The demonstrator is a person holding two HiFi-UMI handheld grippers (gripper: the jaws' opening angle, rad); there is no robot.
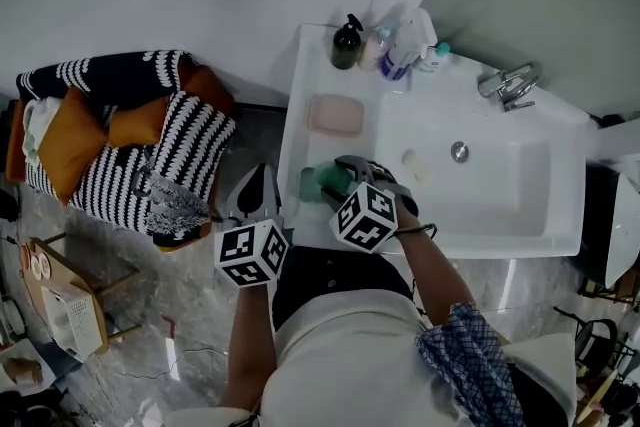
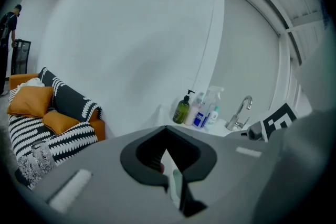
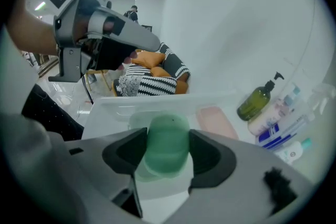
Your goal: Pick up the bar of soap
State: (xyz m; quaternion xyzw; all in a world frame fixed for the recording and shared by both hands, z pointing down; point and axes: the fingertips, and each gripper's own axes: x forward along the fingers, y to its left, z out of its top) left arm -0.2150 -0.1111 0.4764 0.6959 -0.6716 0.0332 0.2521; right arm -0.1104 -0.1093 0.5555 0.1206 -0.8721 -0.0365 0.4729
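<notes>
A pale green bar of soap (image 3: 167, 141) sits between the jaws of my right gripper (image 3: 168, 152), which is shut on it. The bar is held just above a lighter green soap dish (image 3: 137, 124) on the left ledge of the white sink (image 1: 500, 215). In the head view the green soap (image 1: 328, 179) shows at the tip of the right gripper (image 1: 335, 177). My left gripper (image 1: 258, 193) hangs off the sink's left edge over the floor. Its jaws (image 2: 167, 157) are together with nothing between them.
A pink soap or dish (image 1: 335, 115) lies further back on the ledge. A dark pump bottle (image 1: 347, 43) and spray bottles (image 1: 405, 45) stand at the back. The faucet (image 1: 510, 85) is at the back right. A striped and orange cushioned couch (image 1: 120, 145) is to the left.
</notes>
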